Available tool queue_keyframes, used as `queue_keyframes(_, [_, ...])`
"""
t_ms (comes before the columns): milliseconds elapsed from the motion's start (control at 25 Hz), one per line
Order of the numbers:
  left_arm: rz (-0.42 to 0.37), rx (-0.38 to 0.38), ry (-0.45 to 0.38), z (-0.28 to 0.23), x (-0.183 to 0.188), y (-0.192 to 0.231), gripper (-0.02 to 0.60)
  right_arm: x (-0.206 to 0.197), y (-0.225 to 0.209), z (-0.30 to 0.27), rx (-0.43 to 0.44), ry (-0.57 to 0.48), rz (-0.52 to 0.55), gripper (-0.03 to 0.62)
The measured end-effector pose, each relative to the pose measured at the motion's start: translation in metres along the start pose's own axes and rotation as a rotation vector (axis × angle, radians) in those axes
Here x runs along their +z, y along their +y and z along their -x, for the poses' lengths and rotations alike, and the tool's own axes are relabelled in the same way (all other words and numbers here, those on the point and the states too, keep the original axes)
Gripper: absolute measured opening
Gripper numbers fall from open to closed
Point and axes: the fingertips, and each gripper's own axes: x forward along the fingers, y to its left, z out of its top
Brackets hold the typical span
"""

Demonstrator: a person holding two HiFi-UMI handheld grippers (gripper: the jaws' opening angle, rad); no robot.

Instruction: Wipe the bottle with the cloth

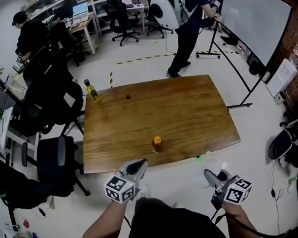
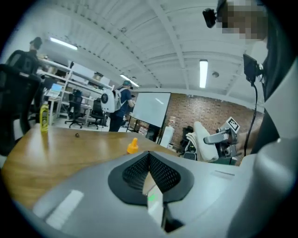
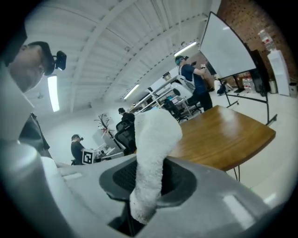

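Note:
A small bottle with an orange cap [image 1: 157, 143] stands near the front edge of the wooden table [image 1: 188, 114]; it also shows in the left gripper view as the orange-capped bottle [image 2: 132, 146]. My left gripper [image 1: 139, 166] hovers at the table's near edge, just left of that bottle, shut with nothing between its jaws [image 2: 149, 157]. My right gripper [image 1: 209, 177] is off the table's front right, shut on a white cloth [image 3: 152, 153] that sticks up from its jaws. A yellow bottle [image 1: 92, 91] stands at the far left corner.
A tiny dark object [image 1: 128, 97] lies on the table's far side. Black office chairs [image 1: 57, 159] crowd the left. A person [image 1: 187, 30] stands beyond the table, with a whiteboard on a stand [image 1: 253, 22] to the right.

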Motion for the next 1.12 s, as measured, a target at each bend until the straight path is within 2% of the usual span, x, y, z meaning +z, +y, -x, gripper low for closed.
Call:
queue_keyframes(160, [0.213,0.138,0.036,0.033,-0.035,-0.048,0.015,-0.007,0.023,0.014,0.101,0.04,0.121,0.075])
queue_keyframes(280, [0.381,0.193,-0.037,0.054,-0.046,-0.082,0.015,-0.015,0.034,0.024,0.175,0.074,0.173,0.075])
queue_keyframes(360, [0.428,0.222,-0.084,0.067,-0.047,-0.099,0.015,-0.021,0.037,0.028,0.211,0.095,0.182,0.075])
queue_keyframes(480, [0.435,0.259,-0.091,0.087,-0.05,-0.119,0.015,-0.029,0.044,0.034,0.25,0.118,0.175,0.075])
queue_keyframes(640, [0.332,0.289,-0.024,0.102,-0.056,-0.135,0.015,-0.034,0.05,0.046,0.261,0.123,0.18,0.075])
queue_keyframes(760, [0.332,0.262,-0.012,0.107,-0.054,-0.14,0.015,-0.039,0.056,0.049,0.253,0.118,0.186,0.073])
queue_keyframes(920, [0.373,0.197,-0.049,0.104,-0.042,-0.142,0.015,-0.044,0.066,0.048,0.224,0.094,0.225,0.072])
queue_keyframes(1120, [0.362,0.158,-0.038,0.11,-0.038,-0.14,0.015,-0.052,0.079,0.047,0.192,0.078,0.227,0.072])
